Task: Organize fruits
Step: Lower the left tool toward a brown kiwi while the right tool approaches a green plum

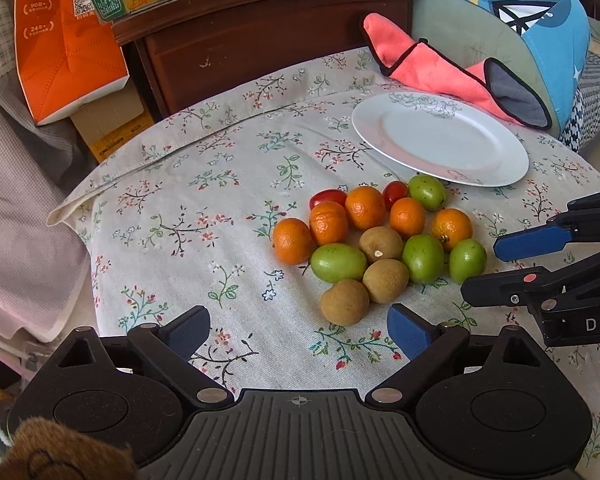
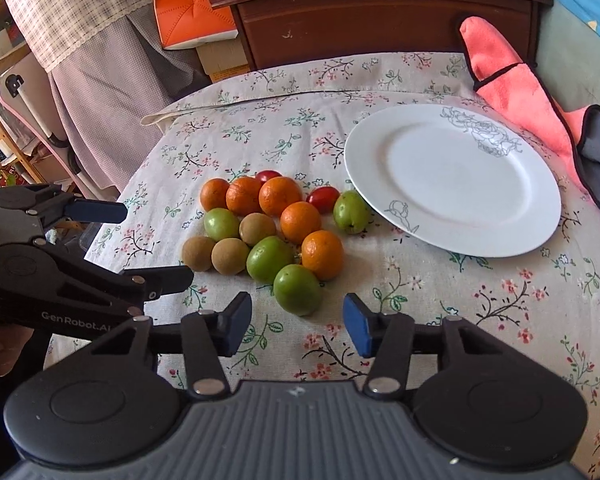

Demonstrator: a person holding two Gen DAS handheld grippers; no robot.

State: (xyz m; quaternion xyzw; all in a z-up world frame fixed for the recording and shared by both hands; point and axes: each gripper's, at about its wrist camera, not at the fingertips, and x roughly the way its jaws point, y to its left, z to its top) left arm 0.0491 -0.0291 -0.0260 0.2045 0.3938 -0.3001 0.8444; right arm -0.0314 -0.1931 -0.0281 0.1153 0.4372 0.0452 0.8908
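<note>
A pile of fruit lies on the floral tablecloth: several small oranges (image 1: 366, 207), several green fruits (image 1: 338, 263), brown round fruits (image 1: 345, 301) and two red tomatoes (image 1: 327, 197). An empty white plate (image 1: 440, 140) sits just behind the pile. My left gripper (image 1: 298, 334) is open and empty, close in front of the brown fruits. My right gripper (image 2: 296, 322) is open and empty, just in front of the nearest green fruit (image 2: 298, 289). The pile (image 2: 268, 224) and the plate (image 2: 452, 180) also show in the right wrist view. Each gripper shows in the other's view, the right one (image 1: 512, 268) and the left one (image 2: 156, 244).
A pink cloth (image 1: 440, 68) lies behind the plate against a blue cushion (image 1: 540, 12). A dark wooden cabinet (image 1: 260, 36) stands behind the table. An orange carton (image 1: 64, 40) stands at the far left. The table edge (image 1: 76, 208) drops off at the left.
</note>
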